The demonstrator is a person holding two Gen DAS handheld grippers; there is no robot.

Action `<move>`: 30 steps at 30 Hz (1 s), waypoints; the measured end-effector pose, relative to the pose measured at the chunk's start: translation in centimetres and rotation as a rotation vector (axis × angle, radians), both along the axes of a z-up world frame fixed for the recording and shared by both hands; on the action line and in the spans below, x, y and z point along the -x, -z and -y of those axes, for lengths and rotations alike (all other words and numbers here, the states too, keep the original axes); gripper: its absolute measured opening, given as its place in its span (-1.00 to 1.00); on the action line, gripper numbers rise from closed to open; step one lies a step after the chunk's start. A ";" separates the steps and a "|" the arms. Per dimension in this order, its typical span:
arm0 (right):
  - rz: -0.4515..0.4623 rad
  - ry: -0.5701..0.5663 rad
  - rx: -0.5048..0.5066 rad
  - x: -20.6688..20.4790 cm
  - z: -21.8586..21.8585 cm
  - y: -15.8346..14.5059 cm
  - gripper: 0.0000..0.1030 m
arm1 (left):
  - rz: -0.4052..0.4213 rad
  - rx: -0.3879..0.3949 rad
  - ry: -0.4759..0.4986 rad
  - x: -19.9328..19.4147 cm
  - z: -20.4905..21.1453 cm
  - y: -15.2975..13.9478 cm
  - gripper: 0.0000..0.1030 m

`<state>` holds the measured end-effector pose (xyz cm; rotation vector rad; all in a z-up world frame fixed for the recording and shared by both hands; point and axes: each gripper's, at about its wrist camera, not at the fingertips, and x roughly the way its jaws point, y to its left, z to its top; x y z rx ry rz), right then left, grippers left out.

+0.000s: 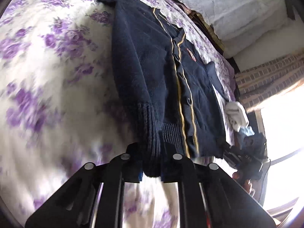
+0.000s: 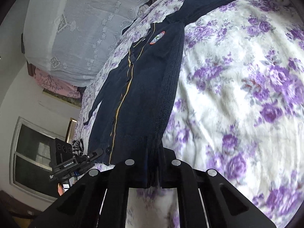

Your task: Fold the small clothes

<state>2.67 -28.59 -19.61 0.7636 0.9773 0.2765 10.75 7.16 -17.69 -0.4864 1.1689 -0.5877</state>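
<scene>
A small navy knit cardigan (image 1: 161,79) with gold stripes down the button front and a round red badge lies spread on a bed with a purple-flowered cover. My left gripper (image 1: 151,161) is shut on its ribbed hem at one bottom corner. My right gripper (image 2: 151,169) is shut on the hem at the other bottom corner of the cardigan (image 2: 144,87). The hem is lifted slightly between the two. The right gripper (image 1: 245,159) shows in the left wrist view, and the left gripper (image 2: 83,161) in the right wrist view. One sleeve (image 2: 218,1) stretches out sideways.
The flowered bedcover (image 1: 47,76) extends wide on the outer side of each gripper. A white quilt (image 2: 79,24) is piled at the head of the bed. A white cloth (image 1: 237,117) and other small clothes lie by the bed's edge near a bright window (image 1: 283,133).
</scene>
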 end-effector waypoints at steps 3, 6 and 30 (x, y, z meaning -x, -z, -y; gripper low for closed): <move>-0.063 -0.049 0.041 0.9 -0.2 1.6 -0.83 | -0.037 -0.012 0.013 1.4 -0.8 1.6 -0.77; -0.051 -0.051 0.038 1.1 0.8 1.1 -0.79 | -0.015 0.007 0.010 1.7 -1.7 1.4 -0.72; 0.097 0.329 0.882 -14.7 9.0 -6.3 0.22 | 0.359 -0.501 -0.244 -10.5 2.4 -5.2 0.78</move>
